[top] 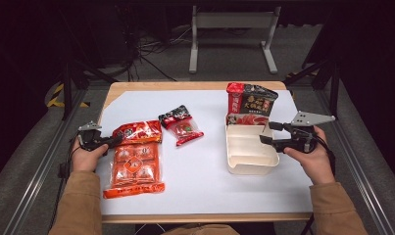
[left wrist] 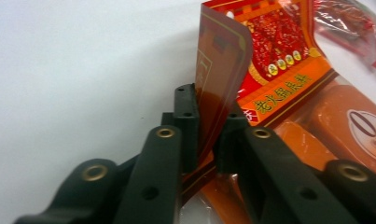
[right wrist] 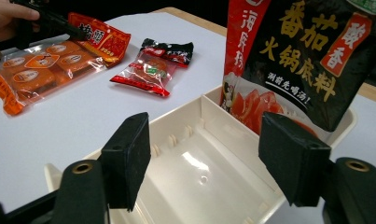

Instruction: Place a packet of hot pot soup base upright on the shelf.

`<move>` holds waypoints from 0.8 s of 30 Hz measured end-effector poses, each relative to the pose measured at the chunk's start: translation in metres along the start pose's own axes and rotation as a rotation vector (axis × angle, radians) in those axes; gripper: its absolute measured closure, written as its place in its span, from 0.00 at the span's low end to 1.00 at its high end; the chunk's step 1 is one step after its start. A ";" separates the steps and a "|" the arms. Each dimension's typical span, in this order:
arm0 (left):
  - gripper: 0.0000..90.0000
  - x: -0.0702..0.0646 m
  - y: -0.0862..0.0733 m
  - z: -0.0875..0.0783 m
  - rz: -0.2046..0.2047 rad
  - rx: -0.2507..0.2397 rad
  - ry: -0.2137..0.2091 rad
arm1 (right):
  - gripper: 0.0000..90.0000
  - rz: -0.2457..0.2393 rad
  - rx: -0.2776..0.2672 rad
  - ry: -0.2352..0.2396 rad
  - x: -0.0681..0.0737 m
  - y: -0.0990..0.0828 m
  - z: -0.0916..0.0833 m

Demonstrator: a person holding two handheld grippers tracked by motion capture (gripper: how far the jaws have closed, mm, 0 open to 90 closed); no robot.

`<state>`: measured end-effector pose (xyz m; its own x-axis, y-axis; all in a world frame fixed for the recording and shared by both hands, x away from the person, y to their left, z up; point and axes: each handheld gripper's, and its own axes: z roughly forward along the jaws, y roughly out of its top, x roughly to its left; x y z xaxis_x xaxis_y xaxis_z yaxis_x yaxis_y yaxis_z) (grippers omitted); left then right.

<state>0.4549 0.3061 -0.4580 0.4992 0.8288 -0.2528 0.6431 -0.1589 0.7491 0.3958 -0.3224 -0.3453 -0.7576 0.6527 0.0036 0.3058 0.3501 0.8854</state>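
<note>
Left gripper (top: 115, 141) is pinching the top-left corner of the orange pack (top: 135, 159), jaws shut on its edge; pack is lying on the bench (top: 200, 171). Right gripper (top: 267, 132) is hovering over the tray (top: 247, 164), jaws wide, gripping nothing.

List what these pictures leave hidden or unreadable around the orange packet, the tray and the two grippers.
- Orange packet, left gripper view: its pinched corner curls up and hides the print behind; the right edge cuts off its far end.
- Tray, right gripper view: the near end is cut off behind the right gripper.
- Dark pouch, right gripper view: the top is cut off.
- Small red packet, high view: print too small to read.
</note>
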 end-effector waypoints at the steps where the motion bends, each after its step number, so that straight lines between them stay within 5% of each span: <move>1: 0.98 0.000 0.000 0.000 0.002 -0.002 0.011 | 0.43 -0.007 0.000 0.003 0.000 0.000 0.000; 16: 1.00 -0.011 0.005 -0.019 0.023 -0.051 0.030 | 0.56 -0.073 -0.044 0.028 0.006 0.006 0.004; 24: 1.00 -0.021 0.013 -0.043 0.027 -0.119 0.032 | 0.62 -0.048 -0.076 0.084 0.009 0.011 0.004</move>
<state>0.4280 0.3097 -0.4171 0.4951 0.8423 -0.2131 0.5553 -0.1182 0.8232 0.3947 -0.3096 -0.3374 -0.8170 0.5766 -0.0034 0.2258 0.3254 0.9182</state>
